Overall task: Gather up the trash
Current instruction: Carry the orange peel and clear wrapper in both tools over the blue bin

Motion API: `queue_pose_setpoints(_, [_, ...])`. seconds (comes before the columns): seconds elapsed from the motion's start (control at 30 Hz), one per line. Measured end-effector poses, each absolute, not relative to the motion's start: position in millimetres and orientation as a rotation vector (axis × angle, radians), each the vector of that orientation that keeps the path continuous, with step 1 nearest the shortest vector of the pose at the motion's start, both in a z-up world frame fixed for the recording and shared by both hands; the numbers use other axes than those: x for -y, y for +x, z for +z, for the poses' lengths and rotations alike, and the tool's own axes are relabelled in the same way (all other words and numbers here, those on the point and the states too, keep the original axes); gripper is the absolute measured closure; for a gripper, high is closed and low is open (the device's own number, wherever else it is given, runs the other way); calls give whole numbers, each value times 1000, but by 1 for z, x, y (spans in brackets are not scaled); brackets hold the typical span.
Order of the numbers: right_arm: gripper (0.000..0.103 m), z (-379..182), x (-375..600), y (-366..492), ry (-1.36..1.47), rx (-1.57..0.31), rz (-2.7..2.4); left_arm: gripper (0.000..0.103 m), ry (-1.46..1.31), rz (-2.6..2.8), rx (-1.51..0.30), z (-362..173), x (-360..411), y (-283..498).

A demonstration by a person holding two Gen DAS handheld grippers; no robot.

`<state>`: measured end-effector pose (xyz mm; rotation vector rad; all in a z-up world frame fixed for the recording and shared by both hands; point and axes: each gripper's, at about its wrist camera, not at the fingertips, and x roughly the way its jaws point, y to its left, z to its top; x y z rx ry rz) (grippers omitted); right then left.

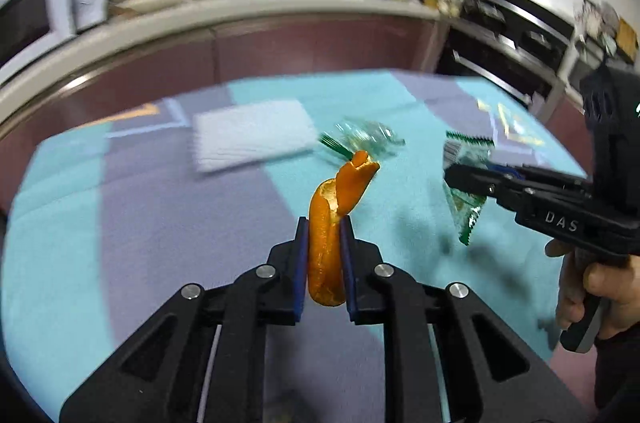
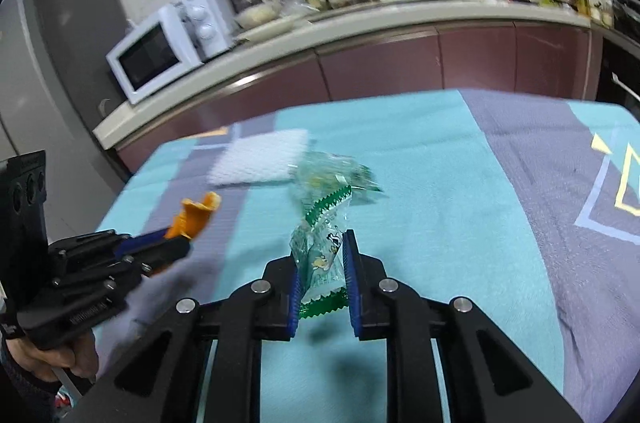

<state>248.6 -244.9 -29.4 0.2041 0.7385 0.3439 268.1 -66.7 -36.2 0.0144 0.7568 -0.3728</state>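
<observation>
At the far left, the white microwave [image 2: 160, 53] stands on the pale counter [image 2: 360, 23], which curves behind the table with maroon cabinet fronts [image 2: 380, 63] below it. A gap of floor separates the cabinets from the table's far edge. The table is covered with a turquoise and lilac cloth [image 1: 180, 223]; its left edge drops away in the right wrist view beside the left gripper.

The left gripper [image 1: 324, 223] is nearly closed, its blue pads [image 1: 301, 255] clamped on an orange peel [image 1: 328, 243] that stands upright between them, its curled top rising above the fingertips. The peel is lifted off the cloth. Behind it and to the left, a white folded cloth [image 1: 252, 133] lies flat near the far edge, with bare cloth all round it. Just to its right lies a crumpled clear wrapper [image 1: 364, 137] with green print, close beside the folded cloth's corner.

Further right, the right gripper [image 2: 322, 243] is nearly closed on a green and white snack wrapper [image 2: 320, 263], pinched at its middle and hanging clear of the table, its shadow beneath. A hand [image 1: 592, 287] grips the right tool's handle near the table's right edge. Broad open cloth stretches right of it, and a dark oven [image 1: 512, 55] stands beyond the far right corner.
</observation>
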Motion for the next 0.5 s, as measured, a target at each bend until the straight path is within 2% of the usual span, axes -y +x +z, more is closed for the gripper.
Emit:
queue_pose_setpoints(0.17, [86, -3, 213, 210, 153, -663, 421, 88, -48, -259, -636, 0, 14, 196])
queue_pose_setpoints(0.5, [86, 43, 149, 126, 64, -512, 557, 88, -136, -44, -483, 36, -76, 72])
